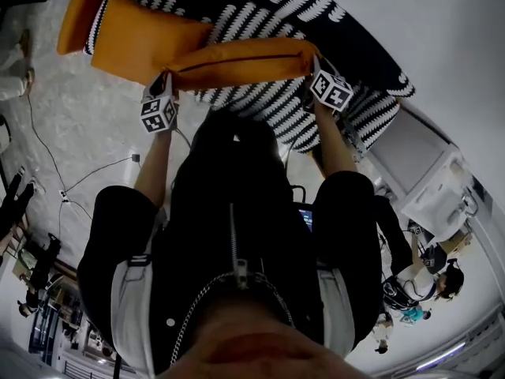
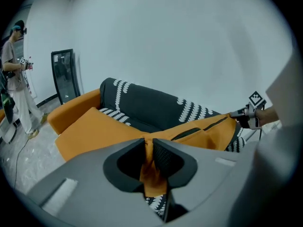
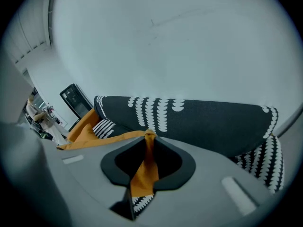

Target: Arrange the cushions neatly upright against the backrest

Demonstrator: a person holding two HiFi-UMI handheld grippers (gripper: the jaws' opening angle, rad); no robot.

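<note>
Right, both jaws are clamped on the same orange cushion [image 1: 237, 60]: my left gripper [image 2: 150, 155] pinches one corner of the fabric and my right gripper [image 3: 147, 150] the opposite corner. The cushion hangs stretched between them over the seat of the sofa [image 1: 339, 22], in front of the backrest, with its dark zip line towards me. Markings: black-and-white square codes on both gripper cubes, no legible text. The sofa has a black cover with white dash rows and an orange armrest [image 1: 75, 14]. A second orange cushion [image 1: 146, 42] lies flat on the seat by that armrest. The floor [image 1: 79, 117] is grey and speckled, with thin cables [image 1: 95, 176] running across it. There's a plain white wall [image 2: 165, 41] behind the sofa and a dark framed panel [image 2: 63, 74] leaning on it. Another person [image 2: 14, 79] stands at the far left.
</note>
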